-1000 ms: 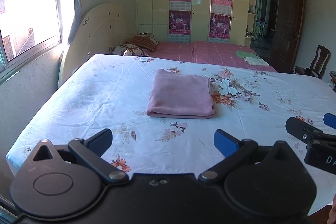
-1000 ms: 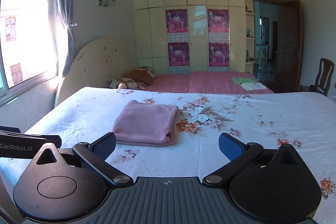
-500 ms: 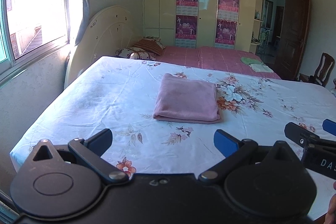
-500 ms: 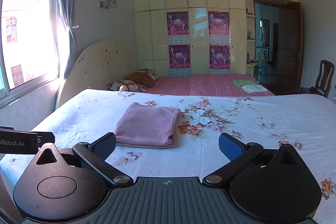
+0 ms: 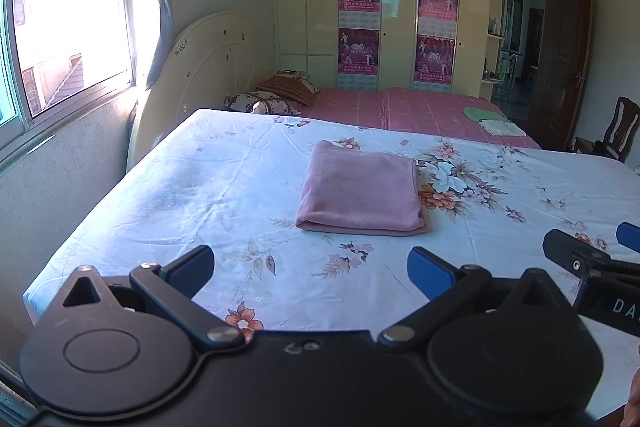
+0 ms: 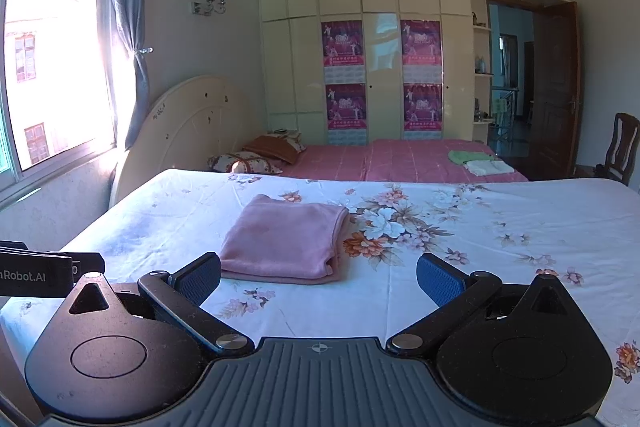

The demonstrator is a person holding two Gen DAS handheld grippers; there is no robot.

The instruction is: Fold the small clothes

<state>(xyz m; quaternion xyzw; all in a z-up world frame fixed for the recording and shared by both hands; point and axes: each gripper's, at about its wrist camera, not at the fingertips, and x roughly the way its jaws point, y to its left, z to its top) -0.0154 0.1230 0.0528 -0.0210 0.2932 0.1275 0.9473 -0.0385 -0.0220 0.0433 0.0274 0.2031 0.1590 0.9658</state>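
A pink cloth (image 5: pixel 362 191) lies folded into a neat rectangle on the floral bedsheet (image 5: pixel 224 187), well ahead of both grippers. It also shows in the right wrist view (image 6: pixel 286 241). My left gripper (image 5: pixel 310 267) is open and empty, held above the near part of the bed. My right gripper (image 6: pixel 318 277) is open and empty too, just short of the cloth's near edge. The right gripper's fingers (image 5: pixel 576 259) show at the right edge of the left wrist view.
A second bed with a pink cover (image 6: pixel 400 159) stands behind, with pillows (image 6: pixel 256 157) and folded green and white clothes (image 6: pixel 478 163) on it. A window (image 5: pixel 60 27) is on the left, wardrobes at the back, a door and chair (image 6: pixel 622 147) on the right.
Both grippers have drawn back and risen a little from the folded cloth, which looks smaller and farther. The cloth has not moved. Both stay open.
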